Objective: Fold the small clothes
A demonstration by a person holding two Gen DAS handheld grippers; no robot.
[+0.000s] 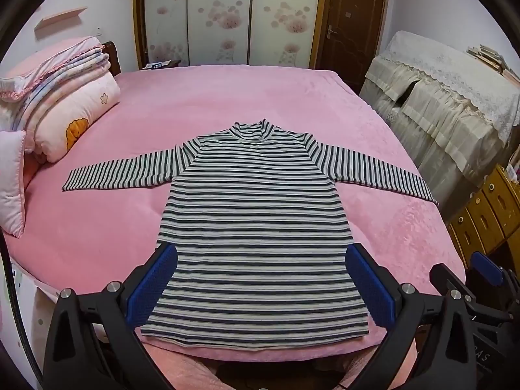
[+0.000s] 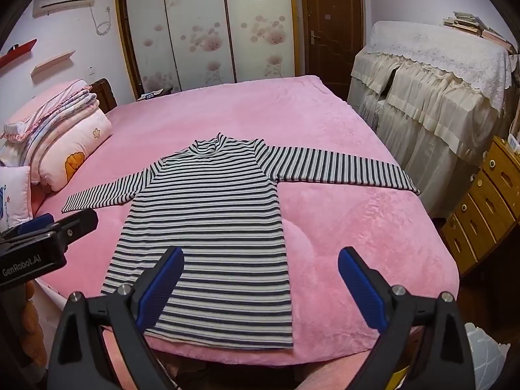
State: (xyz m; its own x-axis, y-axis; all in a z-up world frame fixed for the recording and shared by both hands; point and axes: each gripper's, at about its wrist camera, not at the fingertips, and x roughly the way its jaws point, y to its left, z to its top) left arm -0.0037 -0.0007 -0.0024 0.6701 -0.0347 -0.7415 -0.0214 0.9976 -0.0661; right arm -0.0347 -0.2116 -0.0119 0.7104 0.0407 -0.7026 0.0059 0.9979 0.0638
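A long-sleeved top (image 1: 253, 227) (image 2: 208, 227) with dark and white stripes lies flat on the pink bed (image 1: 227, 104) (image 2: 357, 234), collar away from me, both sleeves spread out sideways. My left gripper (image 1: 260, 279) hovers open above the hem, its blue pads (image 1: 152, 282) wide apart with nothing between them. My right gripper (image 2: 260, 286) is open too, over the hem's right corner and bare bedspread. In the left wrist view the right gripper (image 1: 481, 276) shows at the far right edge. The left gripper (image 2: 48, 227) shows at the left edge of the right wrist view.
Folded pink quilts (image 1: 65, 110) (image 2: 65, 143) and a pillow (image 1: 13, 178) lie at the bed's left. A lace-covered piece of furniture (image 1: 448, 104) (image 2: 438, 91) and a wooden drawer chest (image 1: 487, 211) (image 2: 487, 201) stand right of the bed. Wardrobe doors (image 1: 227, 16) and a brown door (image 2: 331, 26) are behind.
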